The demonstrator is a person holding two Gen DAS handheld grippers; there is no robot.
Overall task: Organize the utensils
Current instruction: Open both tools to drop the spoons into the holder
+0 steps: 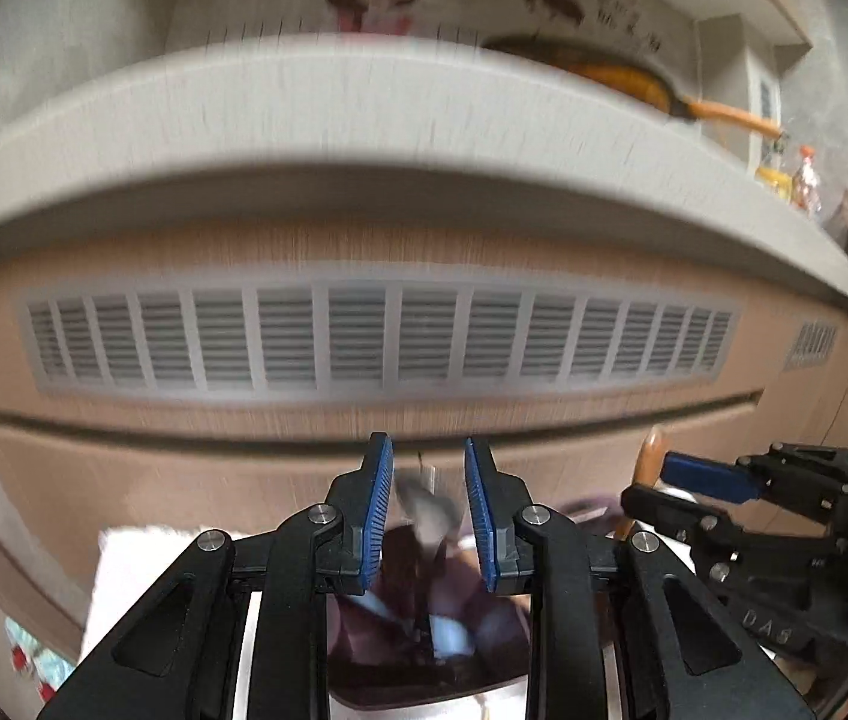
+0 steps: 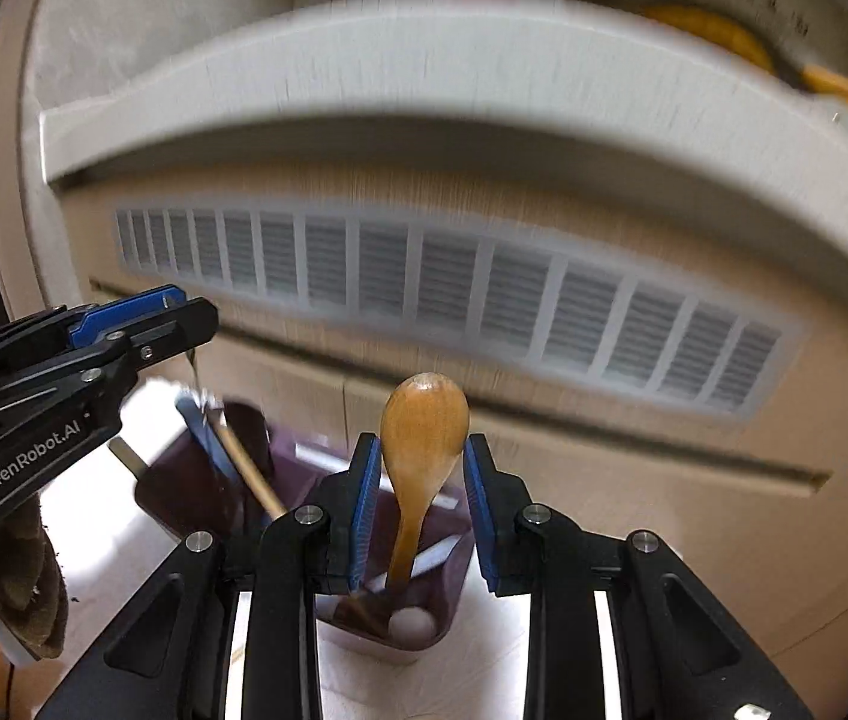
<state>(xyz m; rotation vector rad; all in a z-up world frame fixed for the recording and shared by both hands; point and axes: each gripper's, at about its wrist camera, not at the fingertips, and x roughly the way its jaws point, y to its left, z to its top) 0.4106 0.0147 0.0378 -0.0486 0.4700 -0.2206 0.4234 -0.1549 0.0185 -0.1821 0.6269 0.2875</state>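
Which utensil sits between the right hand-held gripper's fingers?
The wooden spoon, bowl up, between the right hand-held gripper fingers; the other utensils lean in the purple holder further left.

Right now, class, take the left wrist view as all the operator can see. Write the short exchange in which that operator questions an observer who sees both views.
Operator: A brown tip peeks out beside the right claw. What is it?
Observer: A wooden spoon, bowl up, gripped between the pads of the right claw.
Operator: Where does its handle go?
Observer: Down into the near compartment of the purple holder.
Operator: Is that compartment bare?
Observer: No, a white round thing lies at its bottom, and a wooden stick leans in the compartment to the left.
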